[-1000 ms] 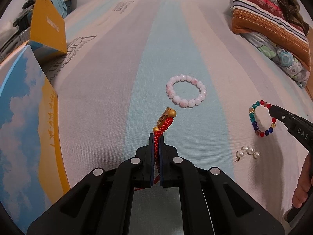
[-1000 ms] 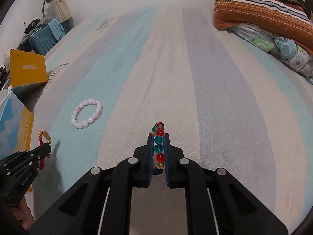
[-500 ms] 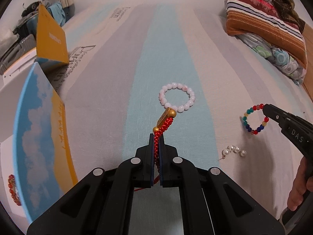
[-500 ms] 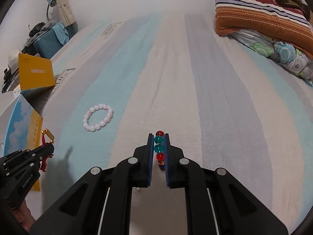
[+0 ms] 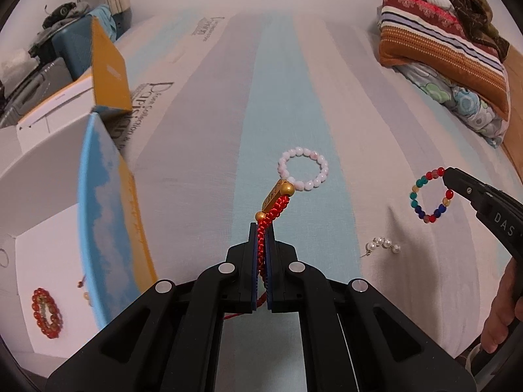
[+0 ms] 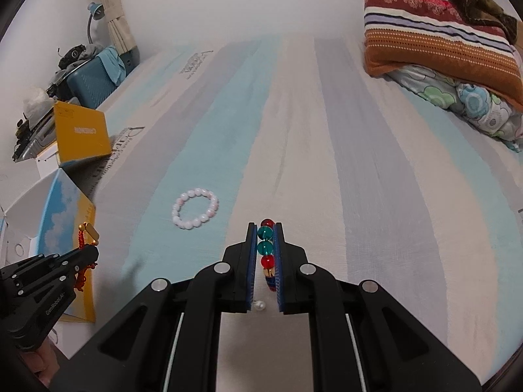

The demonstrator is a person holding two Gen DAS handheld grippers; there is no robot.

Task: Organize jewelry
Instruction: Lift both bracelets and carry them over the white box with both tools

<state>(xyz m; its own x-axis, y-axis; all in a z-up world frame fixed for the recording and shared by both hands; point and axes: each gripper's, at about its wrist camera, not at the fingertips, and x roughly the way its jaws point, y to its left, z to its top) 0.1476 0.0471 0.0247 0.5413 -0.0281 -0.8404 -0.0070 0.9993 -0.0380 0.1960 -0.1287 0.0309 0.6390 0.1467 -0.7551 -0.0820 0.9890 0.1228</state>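
Note:
My left gripper [image 5: 261,228] is shut on a red braided cord bracelet with gold beads [image 5: 274,202], held above the striped bedsheet; it also shows in the right wrist view [image 6: 85,238]. My right gripper [image 6: 264,228] is shut on a multicoloured glass bead bracelet [image 6: 265,248], which hangs as a loop from its tip in the left wrist view [image 5: 431,196]. A pink-white bead bracelet [image 5: 302,168] lies on the sheet beyond the left gripper. A pearl earring [image 5: 382,245] lies on the sheet to the right. A red bead bracelet [image 5: 46,307] lies inside the white box [image 5: 39,222] at left.
The box's blue-and-yellow flap [image 5: 108,209] stands upright beside the left gripper. A yellow box [image 5: 108,68] and clutter sit at the far left. Folded striped blankets [image 5: 441,49] lie at the far right.
Both grippers have lifted and drawn back with their bracelets. The left view has shifted so the open white box and the red bead bracelet inside it show at left.

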